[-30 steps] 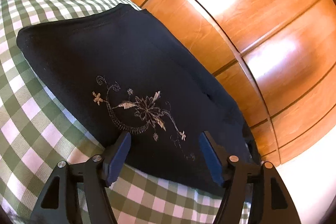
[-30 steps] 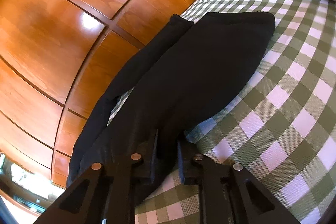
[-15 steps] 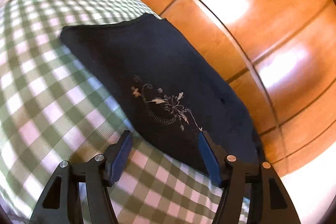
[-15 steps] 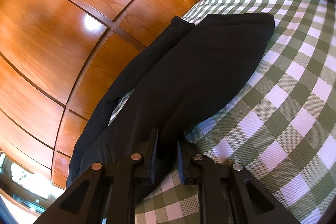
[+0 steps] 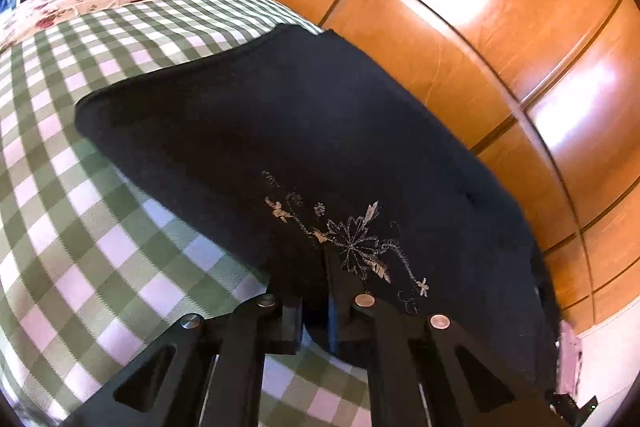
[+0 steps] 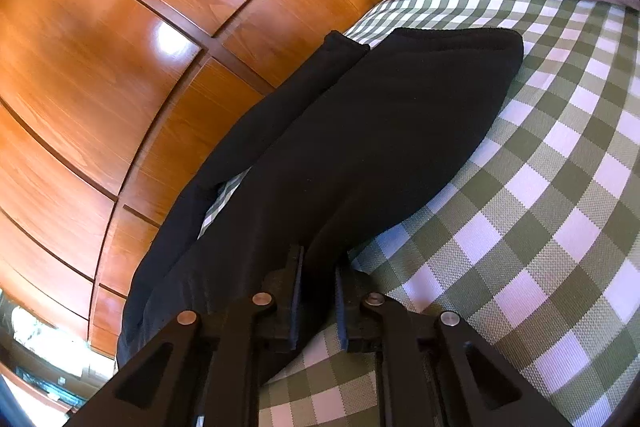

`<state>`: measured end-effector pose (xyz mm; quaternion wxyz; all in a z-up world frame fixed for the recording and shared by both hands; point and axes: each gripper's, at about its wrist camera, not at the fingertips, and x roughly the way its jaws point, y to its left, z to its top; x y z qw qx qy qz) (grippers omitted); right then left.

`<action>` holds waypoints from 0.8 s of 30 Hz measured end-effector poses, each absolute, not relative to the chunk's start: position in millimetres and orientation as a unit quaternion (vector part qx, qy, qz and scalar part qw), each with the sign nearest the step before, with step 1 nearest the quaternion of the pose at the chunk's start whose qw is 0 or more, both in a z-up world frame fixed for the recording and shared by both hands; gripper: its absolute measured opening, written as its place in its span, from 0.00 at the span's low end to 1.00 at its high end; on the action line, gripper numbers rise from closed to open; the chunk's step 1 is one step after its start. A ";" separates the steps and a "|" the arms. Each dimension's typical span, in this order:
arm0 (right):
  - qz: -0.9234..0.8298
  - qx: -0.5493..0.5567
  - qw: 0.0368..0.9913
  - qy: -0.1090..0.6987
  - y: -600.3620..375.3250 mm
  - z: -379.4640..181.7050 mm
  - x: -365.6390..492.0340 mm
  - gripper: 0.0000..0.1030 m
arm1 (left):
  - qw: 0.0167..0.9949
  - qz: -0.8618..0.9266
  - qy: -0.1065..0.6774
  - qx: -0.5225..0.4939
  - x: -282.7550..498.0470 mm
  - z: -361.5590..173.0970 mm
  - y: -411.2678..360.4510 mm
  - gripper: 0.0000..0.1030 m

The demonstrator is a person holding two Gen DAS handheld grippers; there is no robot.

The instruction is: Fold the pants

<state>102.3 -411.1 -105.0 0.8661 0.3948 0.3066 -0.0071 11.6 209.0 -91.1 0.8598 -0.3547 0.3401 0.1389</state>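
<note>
Black pants (image 5: 320,131) lie on the checked bed (image 5: 80,227) beside the wood panels (image 5: 440,27), my left tongs (image 5: 316,291) just clamped on their near edge, my right tongs (image 6: 318,291) pinching the near edge too.

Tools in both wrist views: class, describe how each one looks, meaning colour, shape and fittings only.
The left tool and the right tool look alike: matt black frames with triangular cut-outs, round silver pivot pins, and two flat fingers faced with dark blue pads. No cables, markings or sleeves show.
</note>
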 end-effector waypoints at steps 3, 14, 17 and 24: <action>-0.008 0.403 0.866 0.295 -413.0 -102.5 96.7 0.11 | 0.868 0.127 0.321 -0.357 -8.3 -84.7 213.2 0.07; -0.004 0.399 0.876 0.270 -416.1 -77.7 58.0 0.09 | 0.880 0.083 0.285 -0.371 -73.3 -56.9 228.6 0.06; 0.001 0.396 0.878 0.268 -414.9 -70.9 43.4 0.09 | 0.874 0.084 0.294 -0.379 -92.1 -58.3 227.2 0.06; -0.002 0.373 0.880 0.294 -413.0 -76.9 8.2 0.09 | 0.870 0.094 0.340 -0.344 -104.0 -80.9 217.5 0.08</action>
